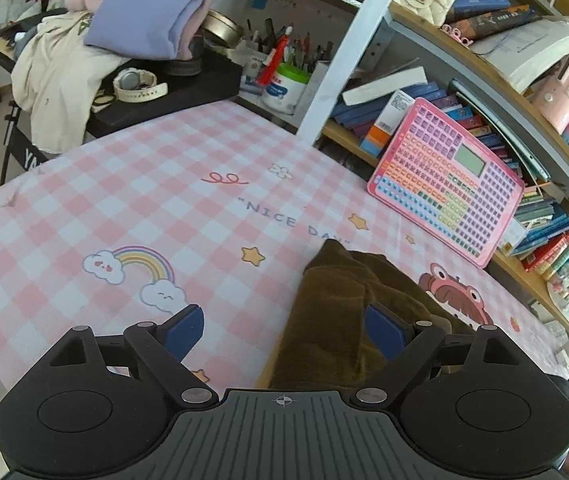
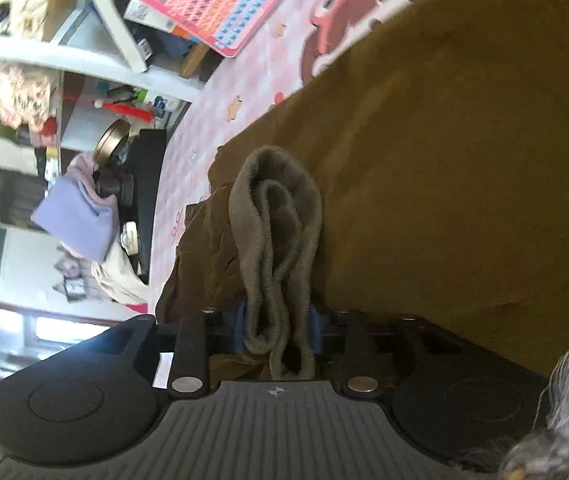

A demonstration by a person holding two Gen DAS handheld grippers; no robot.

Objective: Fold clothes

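- Between the blue pads of the right gripper point(image 2: 277, 330), a bunched ribbed cuff point(image 2: 274, 248) of the olive-brown fleecy garment point(image 2: 464, 152) sits pinched; the jaws stand narrow, closed on that bundle.
- Just beyond that claw, the rest of the same garment spreads out broad and rumpled, filling the far right of its view and lying on the table.
- At the left gripper point(image 1: 284, 332), the jaws stand wide with nothing pressed; the garment's long narrow part reaches forward beside its right-hand pad, the left-hand pad over bare cloth.
- By my judgement the fold is at an early stage: one edge is gathered and gripped, yet the body lies loose and creased, so carrying that edge across and flattening are left.
- Under both claws lies a pink-and-white checked tablecloth point(image 1: 132, 184) printed with a rainbow, stars and lettering.
- Ahead and right of the left claw, a pink keyboard-style toy board point(image 1: 448, 184) leans against wooden bookshelves point(image 1: 496, 92) packed with books.
- Far ahead to its left, a folded lilac garment point(image 1: 144, 8) and a cream one top a cluttered black stand point(image 1: 164, 100).
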